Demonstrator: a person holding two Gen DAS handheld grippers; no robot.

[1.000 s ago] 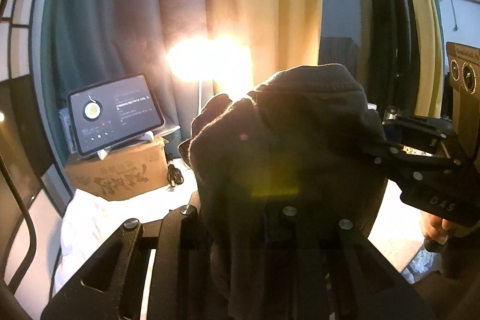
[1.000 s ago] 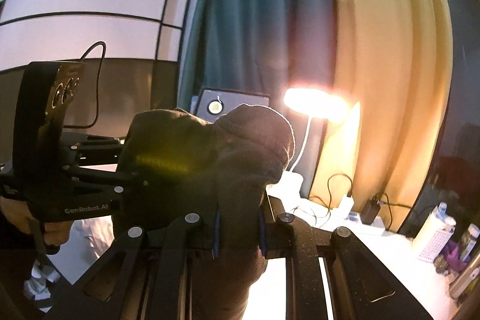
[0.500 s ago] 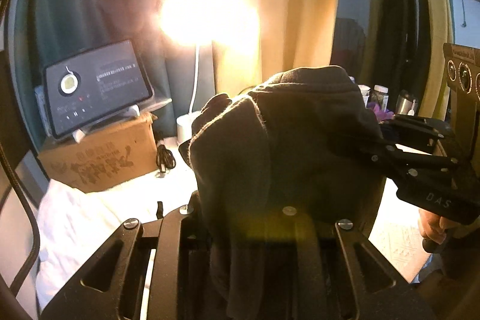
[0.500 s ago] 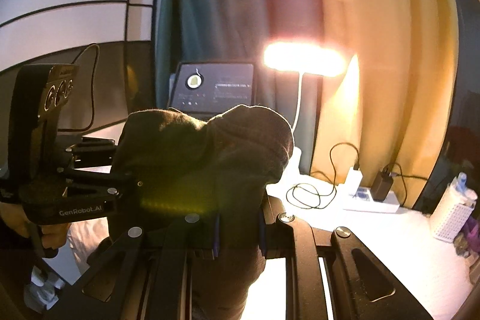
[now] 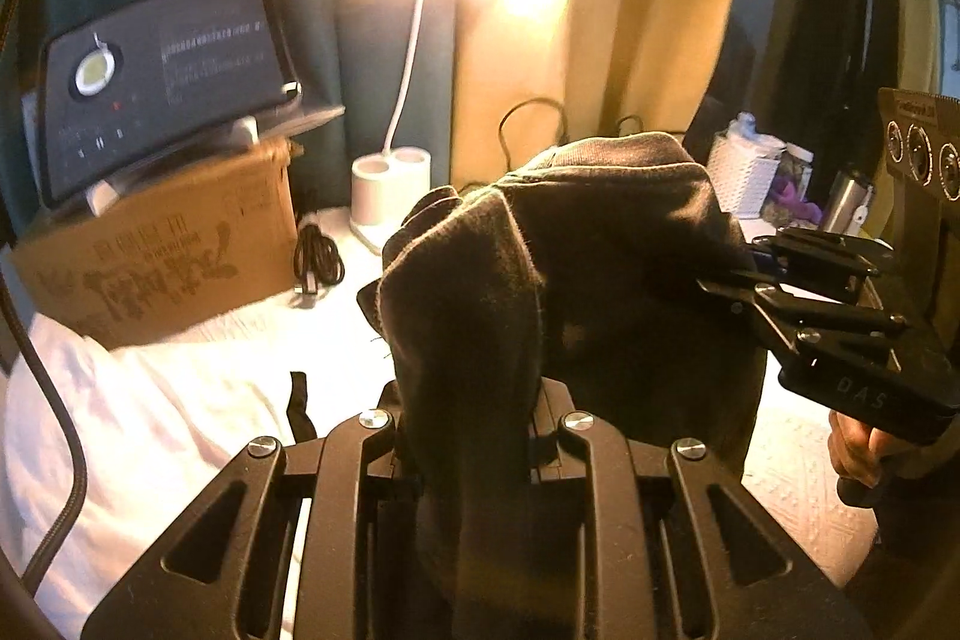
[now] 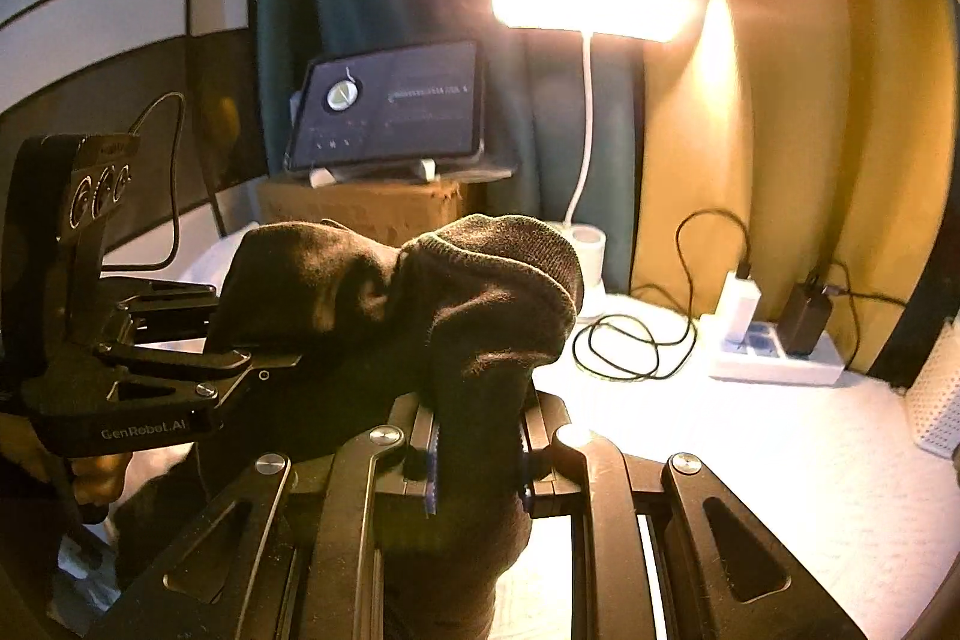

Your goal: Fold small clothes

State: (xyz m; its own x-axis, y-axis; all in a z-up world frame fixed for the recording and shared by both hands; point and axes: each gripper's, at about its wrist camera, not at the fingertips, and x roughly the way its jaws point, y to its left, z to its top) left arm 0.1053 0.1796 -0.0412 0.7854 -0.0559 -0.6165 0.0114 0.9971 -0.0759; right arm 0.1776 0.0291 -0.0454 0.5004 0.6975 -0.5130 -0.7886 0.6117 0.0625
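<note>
A dark brown knit garment point(image 5: 576, 280) hangs bunched in the air between my two grippers, above the white table. My left gripper point(image 5: 474, 436) is shut on one end of it; the cloth fills the jaws and hides the fingertips. My right gripper point(image 6: 477, 436) is shut on the other end of the garment point(image 6: 456, 304). In the left wrist view the right gripper point(image 5: 756, 274) enters from the right and pinches the cloth. In the right wrist view the left gripper point(image 6: 270, 358) enters from the left and pinches it.
A lit white desk lamp point(image 5: 390, 184) stands at the back. A tablet point(image 5: 162, 70) rests on a cardboard box point(image 5: 162, 268) at back left. White cloth point(image 5: 138, 424) lies at the left. A power strip with chargers and cables point(image 6: 774, 358) lies at the right. Small containers point(image 5: 750, 178) stand at back right.
Both grippers have tilted downward with the garment still held between them; the table, lamp base and cables have come into view. The grip on the cloth is unchanged.
</note>
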